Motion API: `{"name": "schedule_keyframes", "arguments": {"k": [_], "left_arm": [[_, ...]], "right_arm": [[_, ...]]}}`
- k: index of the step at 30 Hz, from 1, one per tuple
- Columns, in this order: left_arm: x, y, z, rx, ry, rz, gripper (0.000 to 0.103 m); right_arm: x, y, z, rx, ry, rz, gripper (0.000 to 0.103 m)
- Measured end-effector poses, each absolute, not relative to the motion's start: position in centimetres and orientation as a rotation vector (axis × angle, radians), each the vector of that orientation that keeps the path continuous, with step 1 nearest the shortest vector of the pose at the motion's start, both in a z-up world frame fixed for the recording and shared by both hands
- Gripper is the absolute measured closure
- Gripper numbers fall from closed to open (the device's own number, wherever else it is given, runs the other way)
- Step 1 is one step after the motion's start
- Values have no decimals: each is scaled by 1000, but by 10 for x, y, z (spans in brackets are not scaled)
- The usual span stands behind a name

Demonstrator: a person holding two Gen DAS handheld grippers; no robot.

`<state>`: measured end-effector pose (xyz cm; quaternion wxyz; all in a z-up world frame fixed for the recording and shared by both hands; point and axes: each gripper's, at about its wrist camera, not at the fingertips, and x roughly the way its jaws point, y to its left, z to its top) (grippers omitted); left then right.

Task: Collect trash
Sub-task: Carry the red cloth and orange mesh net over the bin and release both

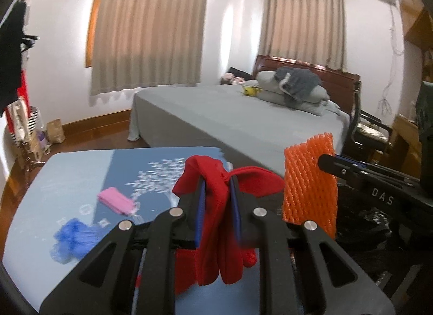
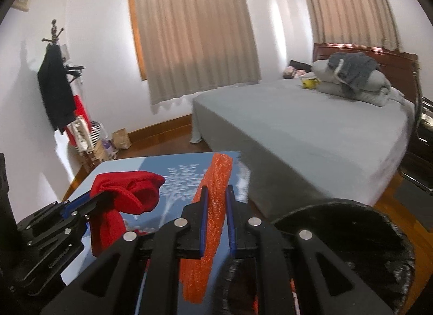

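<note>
Left gripper [image 1: 217,193]: fingers pressed onto a red cloth [image 1: 216,223], which drapes over and between them above the blue mat [image 1: 81,169].
Right gripper [image 2: 216,201]: fingers pinching an orange foam net [image 2: 208,228] on edge, lifted just right of the left gripper.
Foam net from the left view: orange mesh sleeve [image 1: 308,187] hanging from the right gripper's tip [image 1: 328,162].
Writing: white letters "DAS" [image 1: 381,196] on the right gripper's body; small embossed text on the other tool is unreadable.
Bin: black-bagged trash can [image 2: 365,236] just right of and below the right gripper.
Left of the left gripper: pink packet [image 1: 116,201] and crumpled blue net [image 1: 73,239] lying on the mat, apart from each other.
Beyond: grey bed [image 1: 243,114].
</note>
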<state>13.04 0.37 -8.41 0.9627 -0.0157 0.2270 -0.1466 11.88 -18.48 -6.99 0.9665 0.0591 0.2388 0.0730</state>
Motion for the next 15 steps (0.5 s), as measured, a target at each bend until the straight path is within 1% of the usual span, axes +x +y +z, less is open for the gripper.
{"name": "schedule_keyframes", "arguments": {"k": [15], "left_arm": [[134,-94,-94,2,472,-480,87]], "right_arm": [[90,-278,-80,151,493,-60,91]]}}
